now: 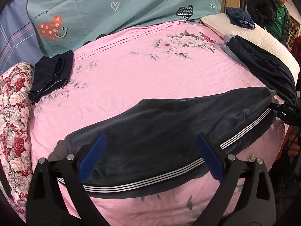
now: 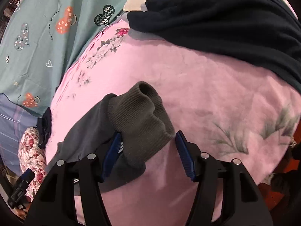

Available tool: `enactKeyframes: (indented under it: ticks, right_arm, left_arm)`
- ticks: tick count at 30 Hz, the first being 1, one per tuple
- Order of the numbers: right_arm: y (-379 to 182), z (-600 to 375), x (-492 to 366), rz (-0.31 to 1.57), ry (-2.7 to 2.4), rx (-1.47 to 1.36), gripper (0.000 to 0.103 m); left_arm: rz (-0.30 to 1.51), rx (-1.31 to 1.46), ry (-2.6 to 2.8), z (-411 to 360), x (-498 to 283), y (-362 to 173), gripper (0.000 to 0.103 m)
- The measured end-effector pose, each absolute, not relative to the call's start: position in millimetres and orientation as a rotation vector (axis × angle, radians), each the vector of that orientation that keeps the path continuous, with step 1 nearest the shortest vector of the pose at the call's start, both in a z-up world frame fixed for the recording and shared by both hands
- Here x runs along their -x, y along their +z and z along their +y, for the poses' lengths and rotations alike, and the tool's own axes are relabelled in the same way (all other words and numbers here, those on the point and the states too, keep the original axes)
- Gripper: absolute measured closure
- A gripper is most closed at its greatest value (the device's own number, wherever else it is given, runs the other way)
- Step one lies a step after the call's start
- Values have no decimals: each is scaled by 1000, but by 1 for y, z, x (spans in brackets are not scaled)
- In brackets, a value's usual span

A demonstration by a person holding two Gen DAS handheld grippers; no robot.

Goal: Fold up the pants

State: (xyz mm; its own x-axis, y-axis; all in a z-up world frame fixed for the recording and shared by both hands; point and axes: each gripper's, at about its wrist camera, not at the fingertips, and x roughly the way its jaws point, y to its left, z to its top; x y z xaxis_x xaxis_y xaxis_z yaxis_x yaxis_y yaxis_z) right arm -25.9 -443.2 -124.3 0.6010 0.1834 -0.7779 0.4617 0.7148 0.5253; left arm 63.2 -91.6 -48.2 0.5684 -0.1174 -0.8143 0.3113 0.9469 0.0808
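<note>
Grey pants (image 1: 169,124) with white side stripes lie lengthwise across the near part of the pink floral bedsheet (image 1: 141,71). My left gripper (image 1: 150,154) hovers open over their left end, its blue fingers (image 1: 94,156) spread wide above the fabric and holding nothing. In the right wrist view the pants' ribbed grey cuff (image 2: 143,120) is bunched up between the spread fingers of my right gripper (image 2: 148,152), which is open. Its left finger (image 2: 112,152) touches the cuff and its right finger stands apart from it. The right gripper's black body (image 1: 286,111) also shows at the pants' far right end.
Folded dark pants (image 1: 50,77) sit at the bed's left side beside a red floral bolster (image 1: 15,113). A loose dark garment (image 1: 263,69) lies on the right against a white pillow (image 1: 267,35). A teal duvet (image 1: 112,5) is at the back. A person (image 1: 272,9) stands at the back right.
</note>
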Motion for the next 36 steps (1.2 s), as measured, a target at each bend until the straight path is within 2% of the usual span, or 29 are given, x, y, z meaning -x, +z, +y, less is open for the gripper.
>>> enactKeyframes:
  ticks: [8, 9, 10, 11, 16, 31, 36]
  right_arm:
    - [-135, -448, 21, 894, -102, -891, 45]
    - [-136, -447, 19, 900, -98, -898, 50]
    - [-140, -448, 18, 909, -79, -927, 65]
    - [-142, -447, 18, 904, -66, -955, 70]
    - [-129, -437, 15, 904, -128, -866, 78]
    - [-41, -366, -15, 849, -210, -421, 84]
    - [-4, -300, -27, 771, -146, -199, 84]
  left_arm:
    - [933, -216, -221, -77, -61, -43, 5]
    - [934, -215, -221, -76, -60, -43, 5]
    - [934, -214, -221, -76, -60, -43, 5]
    - [934, -213, -221, -76, -59, -43, 5]
    - [926, -209, -218, -73, -57, -41, 5]
    - [917, -140, -161, -40, -54, -40, 5]
    - [893, -112, -107, -10, -47, -36, 6]
